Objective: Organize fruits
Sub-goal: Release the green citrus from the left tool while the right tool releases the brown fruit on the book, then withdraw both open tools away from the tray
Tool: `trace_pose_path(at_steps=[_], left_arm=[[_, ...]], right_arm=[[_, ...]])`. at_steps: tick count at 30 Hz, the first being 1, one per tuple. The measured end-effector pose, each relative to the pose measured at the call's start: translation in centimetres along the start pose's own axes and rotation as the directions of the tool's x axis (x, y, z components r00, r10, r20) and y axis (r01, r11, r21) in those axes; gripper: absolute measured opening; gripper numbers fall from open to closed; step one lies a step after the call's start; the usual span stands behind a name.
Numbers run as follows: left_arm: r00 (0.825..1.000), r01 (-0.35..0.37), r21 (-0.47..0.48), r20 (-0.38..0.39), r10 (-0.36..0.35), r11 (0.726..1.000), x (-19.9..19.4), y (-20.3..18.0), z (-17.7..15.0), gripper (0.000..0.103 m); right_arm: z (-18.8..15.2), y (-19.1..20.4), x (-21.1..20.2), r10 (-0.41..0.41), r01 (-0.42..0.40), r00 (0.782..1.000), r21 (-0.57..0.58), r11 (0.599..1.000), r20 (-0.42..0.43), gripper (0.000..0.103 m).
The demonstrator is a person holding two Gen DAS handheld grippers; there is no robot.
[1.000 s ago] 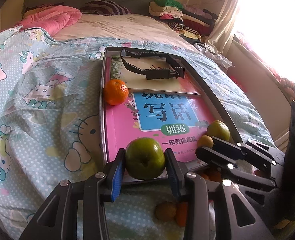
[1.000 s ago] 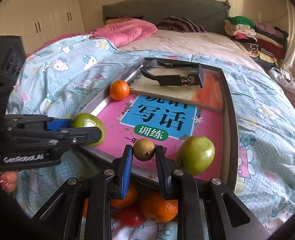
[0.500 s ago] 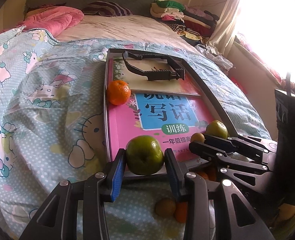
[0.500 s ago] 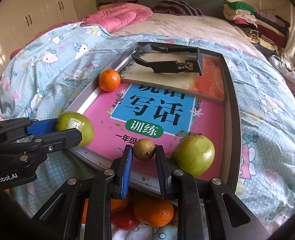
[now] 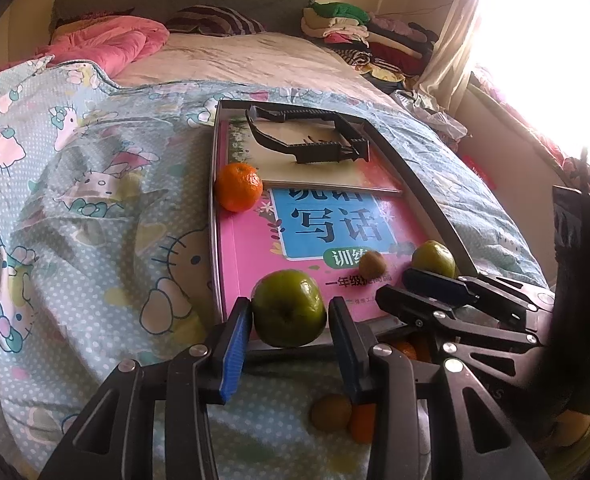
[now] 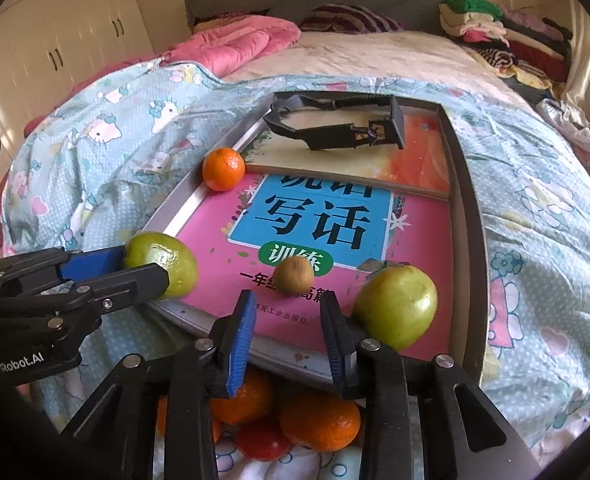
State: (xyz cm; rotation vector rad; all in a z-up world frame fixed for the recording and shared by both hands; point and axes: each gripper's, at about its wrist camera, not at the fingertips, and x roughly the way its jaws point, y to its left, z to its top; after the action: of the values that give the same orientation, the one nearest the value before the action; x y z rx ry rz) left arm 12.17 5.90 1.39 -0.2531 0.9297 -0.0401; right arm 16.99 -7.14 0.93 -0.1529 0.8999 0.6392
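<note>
My left gripper [image 5: 289, 322] clamps a green apple [image 5: 289, 307]; my right gripper [image 6: 287, 320] stands open, a small brown fruit [image 6: 293, 275] lying loose just beyond its fingertips.

We are looking at a pink book [image 6: 411, 236] with a blue panel of black characters, lying in a grey tray [image 6: 471, 208]. On it, an orange mandarin [image 6: 223, 163] is showing bright, two green apples [image 5: 289, 307] [image 6: 395, 306] are shining yellow-green, and a small fruit [image 6: 293, 275] is looking brown. Around the tray, the quilt [image 5: 95, 208] is showing pale blue with white dots and cartoon cats.
</note>
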Motion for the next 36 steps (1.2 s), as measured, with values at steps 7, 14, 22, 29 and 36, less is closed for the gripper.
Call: trace_pose_path(at_steps=[7, 14, 22, 29, 36], left_arm=[[1.0, -0.003, 0.008, 0.003, 0.003, 1.0, 0.0, -0.3, -0.1, 0.048], [1.0, -0.005, 0.01, 0.007, 0.004, 1.0, -0.2, -0.4, -0.2, 0.055], [1.0, -0.004, 0.003, 0.027, 0.004, 1.0, -1.0, -0.3, -0.2, 0.062], [0.999, -0.003, 0.01, 0.047, 0.002, 1.0, -1.8, -0.5, -0.1, 0.064], [0.996, -0.006, 0.004, 0.084, 0.006, 1.0, -3.1, -0.6, -0.1, 0.071]], right_arm=[[-1.1, 0.4, -1.9, -0.013, 0.014, 0.998, -0.012, 1.0, 0.061, 0.048], [-1.8, 0.6, -3.2, -0.016, 0.016, 0.996, 0.001, 1.0, 0.092, 0.052], [-2.2, 0.6, -4.5, -0.027, 0.023, 0.992, 0.031, 0.999, 0.12, 0.054], [-2.4, 0.7, -5.4, -0.043, 0.039, 0.99, 0.034, 0.999, 0.133, 0.06], [-2.6, 0.5, -6.3, -0.047, 0.039, 0.987, 0.058, 0.998, 0.152, 0.062]])
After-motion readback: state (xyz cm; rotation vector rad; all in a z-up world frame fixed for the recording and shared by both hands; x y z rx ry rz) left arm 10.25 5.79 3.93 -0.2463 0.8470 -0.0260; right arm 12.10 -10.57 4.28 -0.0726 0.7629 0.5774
